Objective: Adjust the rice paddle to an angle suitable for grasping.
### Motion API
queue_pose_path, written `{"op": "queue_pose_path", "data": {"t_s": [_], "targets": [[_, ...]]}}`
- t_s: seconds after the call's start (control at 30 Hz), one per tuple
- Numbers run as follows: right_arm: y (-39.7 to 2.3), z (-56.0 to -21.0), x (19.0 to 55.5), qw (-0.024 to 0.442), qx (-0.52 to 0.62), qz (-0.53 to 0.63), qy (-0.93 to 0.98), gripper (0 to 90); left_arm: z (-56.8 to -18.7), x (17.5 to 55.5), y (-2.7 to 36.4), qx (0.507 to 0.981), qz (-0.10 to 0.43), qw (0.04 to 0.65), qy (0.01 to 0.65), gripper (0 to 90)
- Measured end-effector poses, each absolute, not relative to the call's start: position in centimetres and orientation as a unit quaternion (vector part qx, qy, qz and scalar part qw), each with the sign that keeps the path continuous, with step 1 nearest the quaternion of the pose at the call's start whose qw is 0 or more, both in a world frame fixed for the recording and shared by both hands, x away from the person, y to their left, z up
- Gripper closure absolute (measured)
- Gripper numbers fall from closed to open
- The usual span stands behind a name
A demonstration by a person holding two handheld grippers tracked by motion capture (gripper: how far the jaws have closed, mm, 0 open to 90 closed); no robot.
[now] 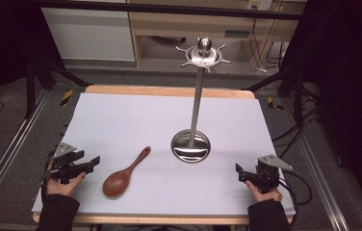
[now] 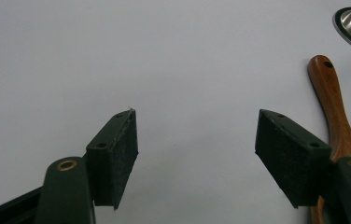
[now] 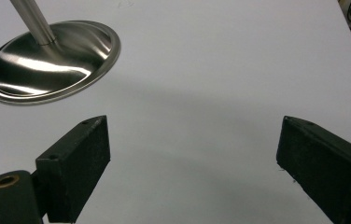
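Nearest to us, at the near left corner of the white-covered wooden table (image 1: 121,115), we see the left gripper (image 1: 88,163) held in a hand (image 1: 63,185), its black jaws spread well apart with nothing between them. At the near right corner the right gripper (image 1: 240,173) sits in the other hand (image 1: 265,193), and its jaws also stand wide apart over bare white surface.

Just to the right of the left gripper lies a dark brown wooden spoon (image 1: 123,175), its rounded bowl toward the near edge and its slim handle angled away to the far right. In the left gripper view the spoon (image 2: 334,102) runs alongside the right-hand jaw, partly hidden behind it, and we cannot tell whether they touch.

Farther off, near the middle of the table, stands a shiny steel utensil stand (image 1: 196,101): a round dished base, an upright thin pole and a ring of small hooks at the top. Its base (image 3: 52,60) shows ahead of the right gripper, apart from the jaws.
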State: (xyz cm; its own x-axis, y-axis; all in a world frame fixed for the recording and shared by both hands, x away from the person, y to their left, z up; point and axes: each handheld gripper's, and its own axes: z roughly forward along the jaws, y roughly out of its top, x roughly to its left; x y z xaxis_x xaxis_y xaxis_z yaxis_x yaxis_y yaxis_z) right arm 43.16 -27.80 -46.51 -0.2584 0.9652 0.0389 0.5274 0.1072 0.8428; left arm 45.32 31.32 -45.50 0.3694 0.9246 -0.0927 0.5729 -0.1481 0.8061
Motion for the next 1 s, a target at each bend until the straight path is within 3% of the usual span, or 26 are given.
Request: {"op": "queue_pose_path", "data": {"t_s": [1.0], "targets": [[-27.8, -46.5, 42.9, 0.273, 0.543, 0.382, 0.696, 10.5, -43.0, 45.2, 27.3, 0.783, 0.185, 0.381, 0.456, 39.1]]}}
